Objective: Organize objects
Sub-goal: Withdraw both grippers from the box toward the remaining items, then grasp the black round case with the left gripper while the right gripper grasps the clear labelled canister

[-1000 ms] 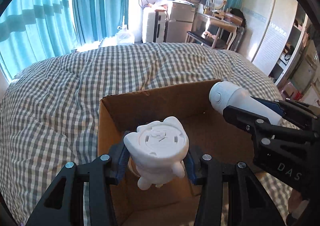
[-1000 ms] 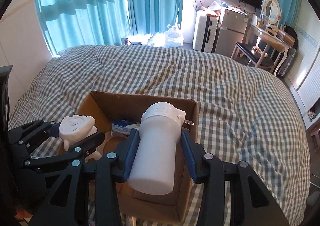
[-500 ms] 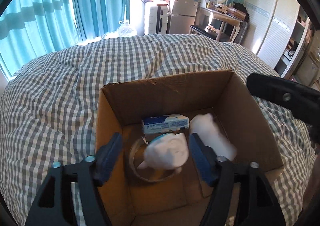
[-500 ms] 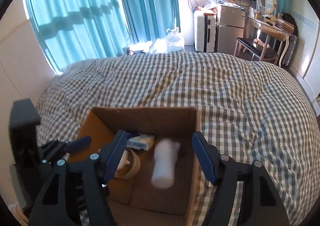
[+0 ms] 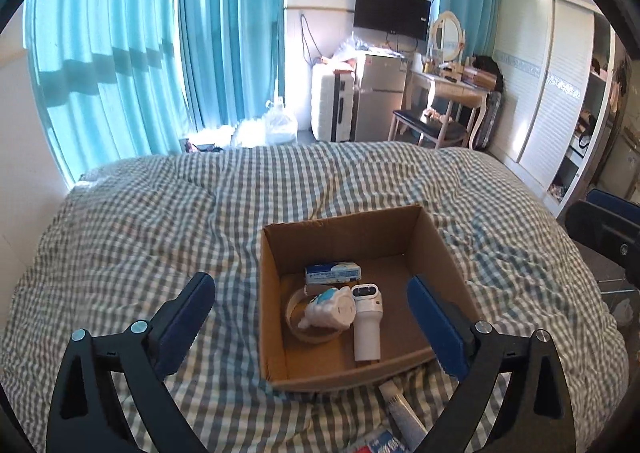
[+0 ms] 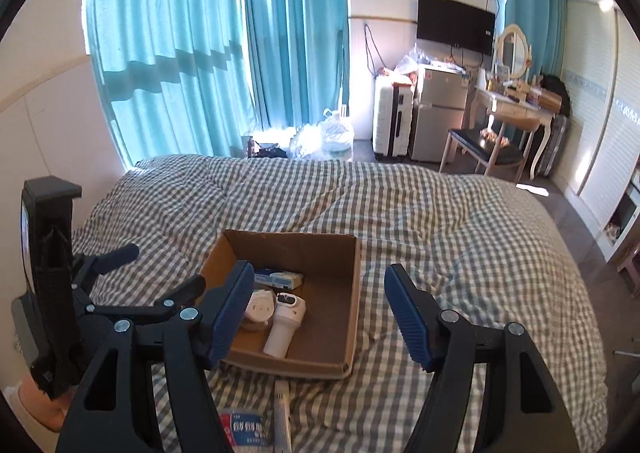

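Observation:
A brown cardboard box stands open on the checked bed; it also shows in the right wrist view. Inside lie a white cat figure on a tape roll, a white cylinder device, and a blue-white tissue pack. The right wrist view shows the cat figure, the cylinder and the pack. My left gripper is open and empty above the box's near side. My right gripper is open and empty above the box.
A tube and a red-blue packet lie on the checked duvet in front of the box; the tube shows in the left wrist view too. The left gripper's body sits left of the box. Curtains, fridge and dresser stand beyond the bed.
Both grippers opened and dropped the cat figure and the white cylinder into the box. Both then rose and pulled back, so the box looks smaller.

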{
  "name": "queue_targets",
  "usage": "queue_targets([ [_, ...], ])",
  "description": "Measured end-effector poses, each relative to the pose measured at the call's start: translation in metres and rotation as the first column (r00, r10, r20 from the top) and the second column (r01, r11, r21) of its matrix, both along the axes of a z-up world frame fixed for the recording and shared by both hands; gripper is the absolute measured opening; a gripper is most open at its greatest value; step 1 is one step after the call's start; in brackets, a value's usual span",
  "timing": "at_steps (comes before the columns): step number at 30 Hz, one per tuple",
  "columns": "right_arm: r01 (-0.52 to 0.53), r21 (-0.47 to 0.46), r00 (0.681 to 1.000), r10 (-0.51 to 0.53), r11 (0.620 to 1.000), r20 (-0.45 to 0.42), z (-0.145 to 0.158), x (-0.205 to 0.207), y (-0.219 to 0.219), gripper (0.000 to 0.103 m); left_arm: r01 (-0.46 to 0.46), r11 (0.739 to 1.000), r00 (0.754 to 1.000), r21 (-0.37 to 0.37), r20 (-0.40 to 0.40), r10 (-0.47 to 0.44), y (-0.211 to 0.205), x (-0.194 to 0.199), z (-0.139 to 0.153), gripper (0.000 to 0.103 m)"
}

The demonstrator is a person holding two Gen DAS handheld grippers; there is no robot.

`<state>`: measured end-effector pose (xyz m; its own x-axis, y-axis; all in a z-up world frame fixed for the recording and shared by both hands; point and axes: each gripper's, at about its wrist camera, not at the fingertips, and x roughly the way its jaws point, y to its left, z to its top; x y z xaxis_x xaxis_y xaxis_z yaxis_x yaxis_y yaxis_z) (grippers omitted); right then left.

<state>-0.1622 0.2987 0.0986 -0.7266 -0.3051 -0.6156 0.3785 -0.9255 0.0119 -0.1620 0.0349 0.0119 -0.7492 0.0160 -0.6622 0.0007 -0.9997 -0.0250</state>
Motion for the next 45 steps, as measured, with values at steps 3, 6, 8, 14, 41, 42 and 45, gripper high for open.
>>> queue_targets([
  [3,-0.016,0.007,0.999,0.016,1.0,-0.044,0.017,0.032,0.006,0.068,-0.026,1.0,1.0,-0.013,0.006,0.026,0.0,0.027,0.016,0.1],
  [6,-0.022,0.011,0.997,0.023,1.0,-0.077,0.029,0.058,0.01,0.068,-0.042,0.999,0.999,-0.019,0.014,0.042,-0.002,0.048,0.023,0.1],
  [8,-0.034,0.011,0.996,0.035,0.999,-0.083,0.031,0.076,0.011,0.068,-0.045,0.999,0.999,-0.018,0.015,0.046,-0.005,0.066,0.024,0.1],
  [14,-0.064,0.067,0.997,0.067,0.996,-0.044,0.004,0.111,0.008,0.068,-0.054,0.998,0.998,-0.018,0.026,0.054,-0.01,0.106,0.005,0.1],
  [41,-0.024,0.091,0.963,-0.001,0.996,0.268,-0.152,0.111,0.016,0.068,0.175,0.983,0.917,0.047,0.356,-0.18,0.043,0.154,-0.175,0.086],
  [42,-0.026,0.089,0.964,0.001,0.996,0.267,-0.152,0.111,0.016,0.068,0.179,0.982,0.911,0.055,0.369,-0.187,0.043,0.153,-0.179,0.072],
  [45,-0.021,0.08,0.963,-0.001,0.997,0.271,-0.152,0.111,0.017,0.068,0.194,0.975,0.899,0.109,0.378,-0.221,0.042,0.152,-0.183,0.057],
])
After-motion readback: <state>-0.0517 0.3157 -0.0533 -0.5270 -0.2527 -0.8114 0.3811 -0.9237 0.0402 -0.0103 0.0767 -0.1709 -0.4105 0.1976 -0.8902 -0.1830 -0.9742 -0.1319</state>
